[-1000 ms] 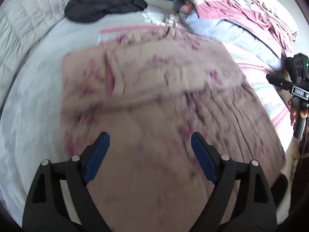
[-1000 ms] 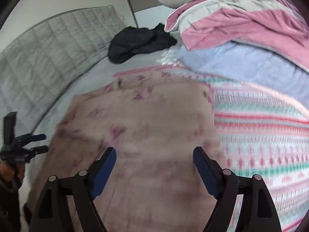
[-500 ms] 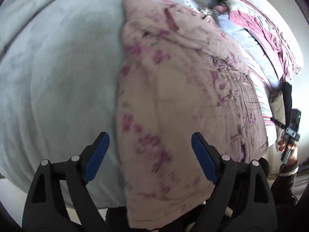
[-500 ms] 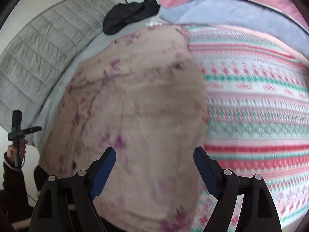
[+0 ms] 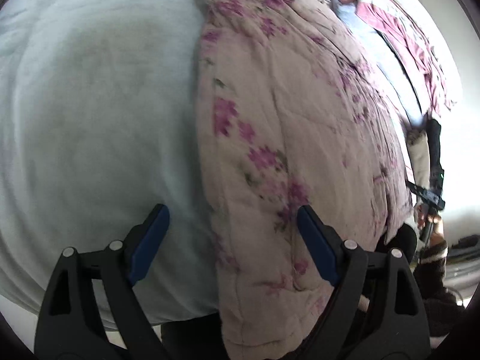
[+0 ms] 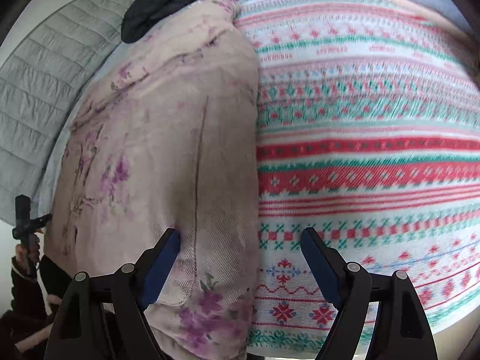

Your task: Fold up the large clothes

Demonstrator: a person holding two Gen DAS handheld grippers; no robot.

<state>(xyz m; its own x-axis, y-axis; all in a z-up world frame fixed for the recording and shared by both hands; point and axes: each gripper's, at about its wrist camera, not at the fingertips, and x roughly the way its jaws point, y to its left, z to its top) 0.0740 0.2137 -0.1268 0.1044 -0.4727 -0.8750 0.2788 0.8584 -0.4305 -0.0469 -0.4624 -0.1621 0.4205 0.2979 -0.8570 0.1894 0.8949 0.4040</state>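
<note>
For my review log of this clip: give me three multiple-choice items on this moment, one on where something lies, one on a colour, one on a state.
1. Seen from the right wrist, what lies directly right of the floral quilted blanket?
A. a patterned red, green and white knit blanket
B. a wooden chair
C. a laundry basket

2. What colour are the pads on the fingers of the left gripper?
A. yellow
B. blue
C. white

3. How does the right gripper stand?
A. shut on the blanket
B. shut on nothing
C. open, gripping nothing

Answers:
1 A, its striped pattern borders the floral blanket's right edge.
2 B, both pads show dark blue.
3 C, its fingers stand wide apart above the fabric without pinching it.
</note>
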